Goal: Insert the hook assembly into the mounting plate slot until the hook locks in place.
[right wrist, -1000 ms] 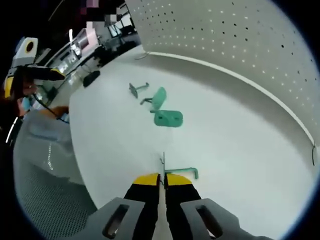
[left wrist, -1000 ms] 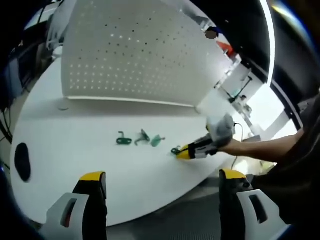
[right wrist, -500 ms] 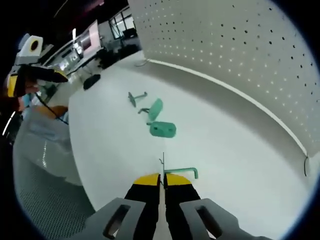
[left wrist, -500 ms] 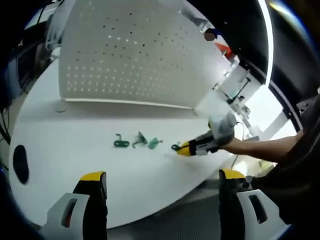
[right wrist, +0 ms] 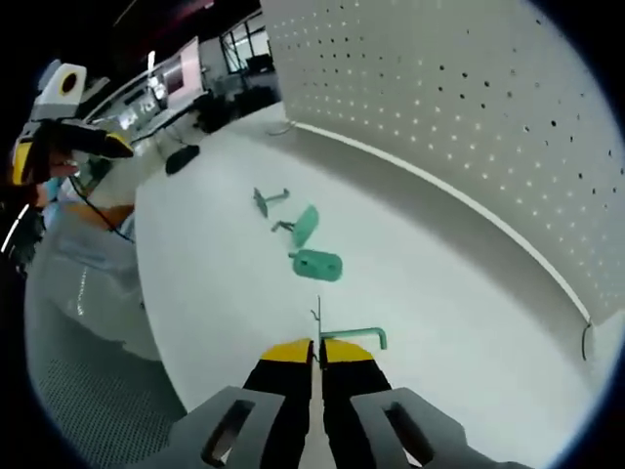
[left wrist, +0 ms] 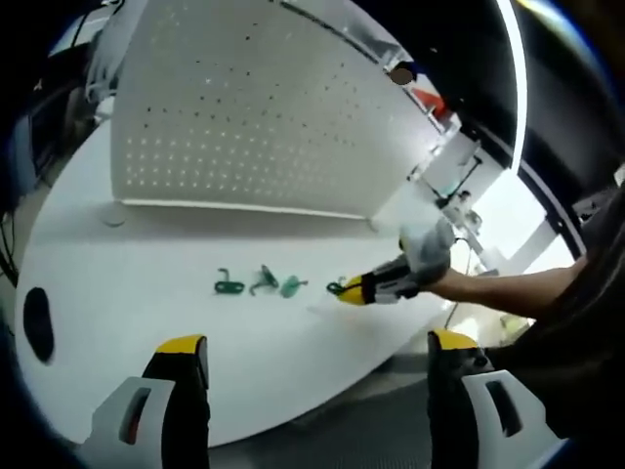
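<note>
**Gripping the wire hook above the white table**

Pinching a thin green-and-grey bent wire hook [right wrist: 344, 335] between its yellow-tipped jaws, the right gripper [right wrist: 315, 349] is clenched, jaws pressed almost together with only a narrow slit between them. The hook's grey upright pin sticks up just ahead of the jaw tips, and its green arm runs off to the right of them, above the white round-edged table [right wrist: 439, 293].

Farther along the table in the right gripper view lie three more green parts in a loose row: a flat oval green mounting plate [right wrist: 316, 264] nearest the gripper, a second green plate tilted on edge with a wire stem [right wrist: 302, 226] just beyond it, and a small dark green hook piece [right wrist: 267, 200] farthest away. The three are near each other but apart. A white perforated pegboard panel [right wrist: 469, 117] stands upright along the far edge of the table.

From the left gripper view, the left gripper [left wrist: 317, 357] hangs over the near table edge with its jaws spread wide and nothing between them. The same row of green parts sits mid-table, and the right gripper [left wrist: 354, 289] is seen from the side, held by a gloved hand [left wrist: 426, 249], with the hook at its tip just right of the row. A black oval object [left wrist: 36, 324] lies at the left of the table.
</note>
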Action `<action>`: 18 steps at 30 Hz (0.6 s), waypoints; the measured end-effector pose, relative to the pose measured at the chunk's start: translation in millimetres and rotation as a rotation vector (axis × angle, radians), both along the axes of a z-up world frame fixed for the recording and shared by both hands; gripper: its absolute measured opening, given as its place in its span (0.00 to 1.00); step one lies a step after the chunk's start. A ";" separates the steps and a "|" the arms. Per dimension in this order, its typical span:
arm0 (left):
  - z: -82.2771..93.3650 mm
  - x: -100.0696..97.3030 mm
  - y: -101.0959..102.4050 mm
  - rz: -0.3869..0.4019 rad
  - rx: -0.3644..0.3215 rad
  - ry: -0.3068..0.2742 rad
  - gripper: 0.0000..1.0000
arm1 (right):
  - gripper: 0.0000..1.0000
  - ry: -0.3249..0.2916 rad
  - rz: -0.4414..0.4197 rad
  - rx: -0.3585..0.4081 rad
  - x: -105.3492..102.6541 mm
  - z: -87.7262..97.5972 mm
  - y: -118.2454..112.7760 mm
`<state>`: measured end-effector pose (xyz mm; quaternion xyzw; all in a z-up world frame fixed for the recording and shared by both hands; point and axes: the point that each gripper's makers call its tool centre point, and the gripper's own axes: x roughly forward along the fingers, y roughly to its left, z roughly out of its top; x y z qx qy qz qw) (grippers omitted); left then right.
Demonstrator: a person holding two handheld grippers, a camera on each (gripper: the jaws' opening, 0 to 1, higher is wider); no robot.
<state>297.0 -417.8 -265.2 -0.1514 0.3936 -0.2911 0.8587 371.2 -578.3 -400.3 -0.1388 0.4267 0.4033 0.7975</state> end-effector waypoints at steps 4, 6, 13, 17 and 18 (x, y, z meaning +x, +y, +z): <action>3.4 -4.2 -5.0 -0.036 -0.003 -0.003 0.95 | 0.01 -0.005 0.002 0.004 -0.4 4.4 1.4; 5.6 -6.7 -8.0 -0.050 -0.007 -0.003 0.94 | 0.01 -0.022 -0.004 0.021 2.0 12.3 3.4; 10.6 -9.9 -12.8 -0.082 -0.017 -0.015 0.89 | 0.01 -0.105 0.052 0.039 14.2 50.6 15.9; 15.5 -8.3 -12.4 -0.090 -0.019 -0.036 0.86 | 0.01 -0.151 0.100 0.092 19.5 86.5 33.2; 18.0 -7.0 -12.3 -0.093 -0.025 -0.049 0.85 | 0.01 -0.159 0.117 0.096 18.2 92.9 37.6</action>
